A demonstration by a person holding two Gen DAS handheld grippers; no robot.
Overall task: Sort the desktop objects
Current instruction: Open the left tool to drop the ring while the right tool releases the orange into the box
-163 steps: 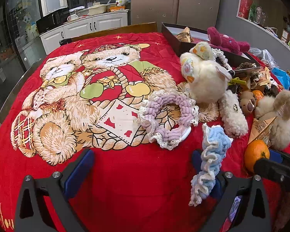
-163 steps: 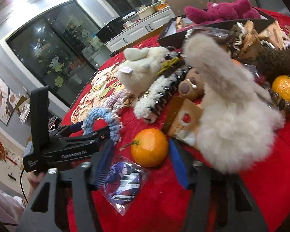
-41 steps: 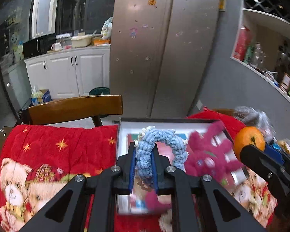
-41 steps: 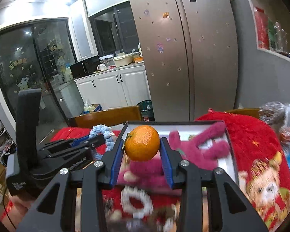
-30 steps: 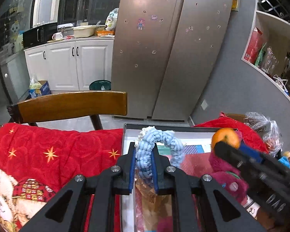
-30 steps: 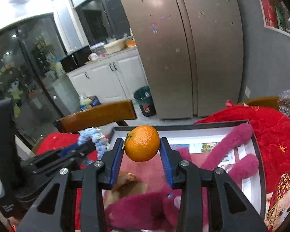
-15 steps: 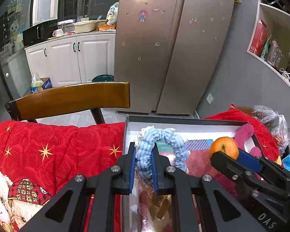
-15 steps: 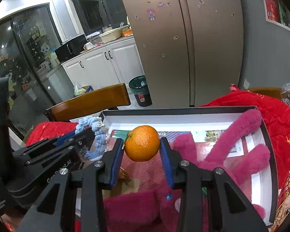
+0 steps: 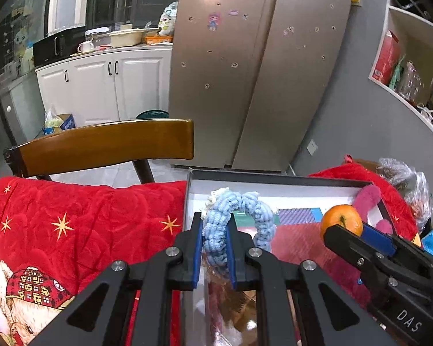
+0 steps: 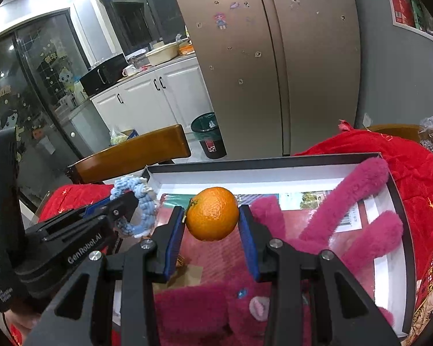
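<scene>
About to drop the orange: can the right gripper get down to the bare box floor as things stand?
Probably yes. The right gripper holds the orange over bare floor of the box; the pink plush toy lies to the right.

**Two wrist views, one box**

My left camera looks forward along my fingers, close over the box [image 9: 277, 177]. My right camera faces likewise from beside it. Both share the box, chair [image 10: 135, 151] and fridge [image 9: 254, 66].

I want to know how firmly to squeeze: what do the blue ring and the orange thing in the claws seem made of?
Blue ring: soft matte yarn, apparently crocheted; looped, ruffled stitches show. Orange thing: probably real citrus, with dimpled, slightly glossy peel and a stem.
</scene>
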